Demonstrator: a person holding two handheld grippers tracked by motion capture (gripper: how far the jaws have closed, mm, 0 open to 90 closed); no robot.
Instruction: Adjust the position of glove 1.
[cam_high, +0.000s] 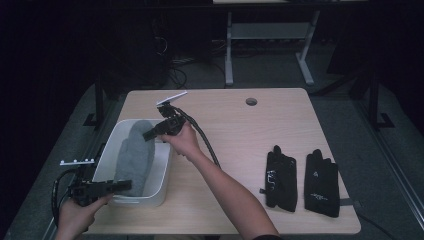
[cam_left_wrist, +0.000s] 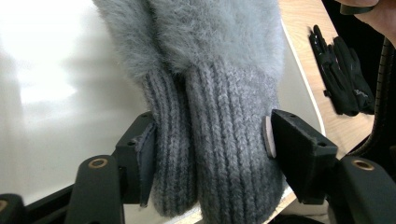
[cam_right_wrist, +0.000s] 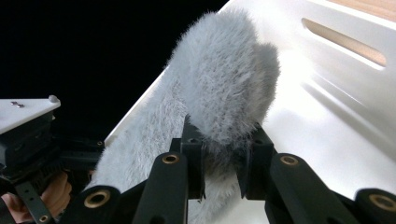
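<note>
A pair of grey fuzzy mittens (cam_high: 134, 152) lies lengthwise in a white bin (cam_high: 162, 170) at the table's left. Their two ribbed knit cuffs (cam_left_wrist: 219, 116) stand side by side between the jaws of my left gripper (cam_left_wrist: 208, 144), and both pads touch the knit at the bin's near end (cam_high: 127, 185). At the far end my right gripper (cam_high: 147, 134) is shut on the furry tip (cam_right_wrist: 224, 79), with fur bunched between its jaws (cam_right_wrist: 219, 168). The right forearm reaches diagonally across the table to the bin.
Two black gloves (cam_high: 280, 177) (cam_high: 321, 182) lie flat side by side near the table's front right. A round cable hole (cam_high: 251, 101) sits at the back. The bin's smooth white wall (cam_right_wrist: 327, 93) has a slotted handle. A cable trails from each gripper.
</note>
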